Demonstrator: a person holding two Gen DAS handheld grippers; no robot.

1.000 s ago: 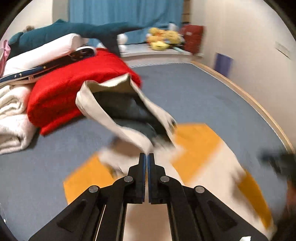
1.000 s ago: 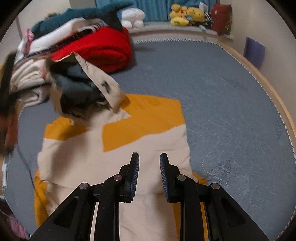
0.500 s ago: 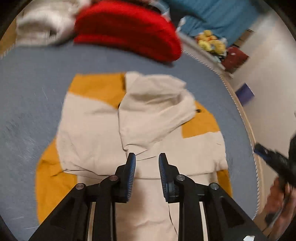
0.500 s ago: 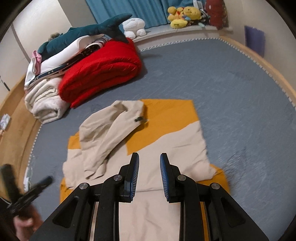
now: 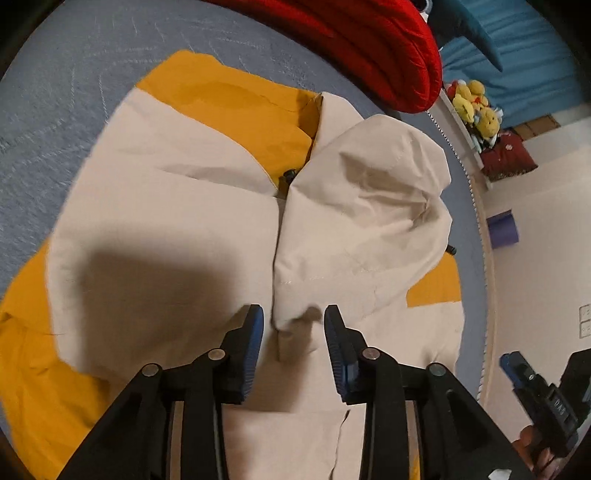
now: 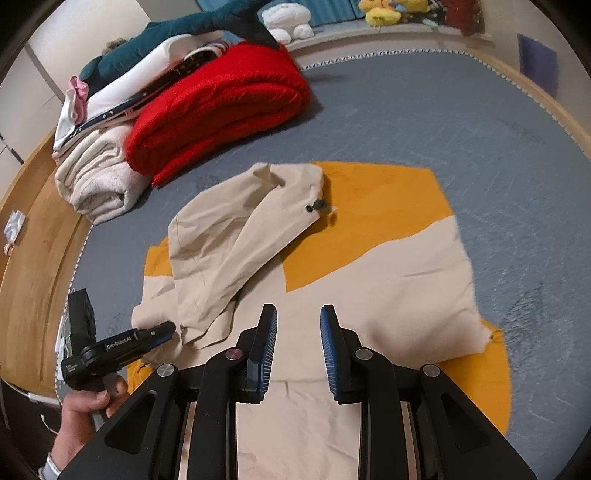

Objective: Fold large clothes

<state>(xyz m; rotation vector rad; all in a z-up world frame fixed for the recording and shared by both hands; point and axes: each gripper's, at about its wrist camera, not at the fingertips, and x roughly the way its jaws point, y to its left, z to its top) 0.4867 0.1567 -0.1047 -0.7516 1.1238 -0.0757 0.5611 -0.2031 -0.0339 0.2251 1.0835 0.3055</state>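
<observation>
A large beige and orange jacket point(image 6: 388, 273) lies flat on the grey-blue carpet. Its beige hood point(image 6: 229, 236) is folded down onto the jacket's body, with a black cord stopper point(image 6: 314, 206) at its edge. In the left wrist view the hood point(image 5: 369, 206) lies just ahead of my left gripper point(image 5: 293, 321), which is open and empty, low over the jacket point(image 5: 166, 229). My right gripper point(image 6: 298, 321) is open and empty above the jacket's lower middle. The left gripper point(image 6: 162, 328) also shows in the right wrist view, at the jacket's left edge.
A folded red blanket point(image 6: 221, 107) and a pile of white and cream bedding point(image 6: 99, 181) lie at the far left of the carpet point(image 6: 443, 110). Plush toys point(image 6: 384, 9) sit on a ledge at the back. A wooden floor border point(image 6: 33, 251) runs along the left.
My left gripper let go of the hood, which dropped folded onto the jacket. The left gripper then opened and moved down close over the fabric. The right gripper stayed open.
</observation>
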